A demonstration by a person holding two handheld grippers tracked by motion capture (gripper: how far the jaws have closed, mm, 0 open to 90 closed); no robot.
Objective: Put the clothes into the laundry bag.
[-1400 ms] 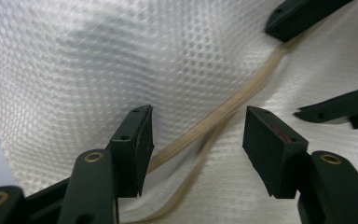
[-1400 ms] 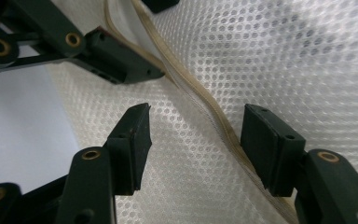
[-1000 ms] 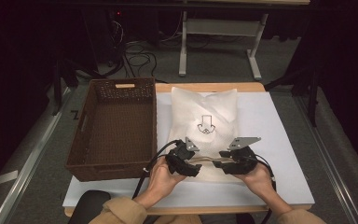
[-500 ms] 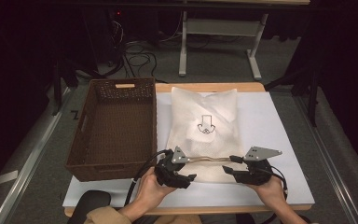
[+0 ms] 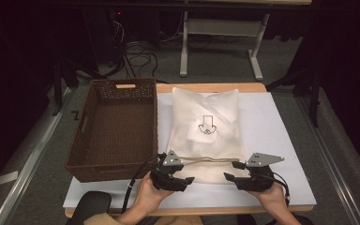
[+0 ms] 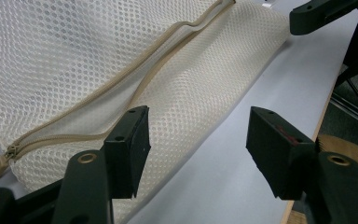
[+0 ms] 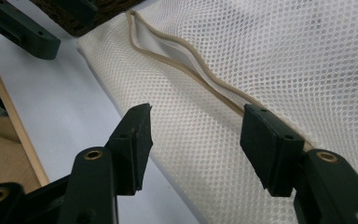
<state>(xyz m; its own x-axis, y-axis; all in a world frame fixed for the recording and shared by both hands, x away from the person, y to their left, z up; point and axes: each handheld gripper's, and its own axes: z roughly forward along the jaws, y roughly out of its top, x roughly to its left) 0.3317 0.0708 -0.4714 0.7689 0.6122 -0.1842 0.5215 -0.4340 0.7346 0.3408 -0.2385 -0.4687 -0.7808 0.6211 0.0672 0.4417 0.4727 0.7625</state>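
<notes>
Hovering apart at the white mesh zippered laundry bag (image 5: 205,136), both tongs, left (image 5: 186,180) and right (image 5: 229,171), right having just been opening, should pinch hem corners evenly.

The bag (image 5: 206,131) is made of soft white net cloth. The basket (image 5: 115,129) is woven and rough. The table (image 5: 281,140) is covered by smooth, matt white.

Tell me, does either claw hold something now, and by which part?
Nothing is held: left claw and right claw both stand open over the mesh bag.
</notes>
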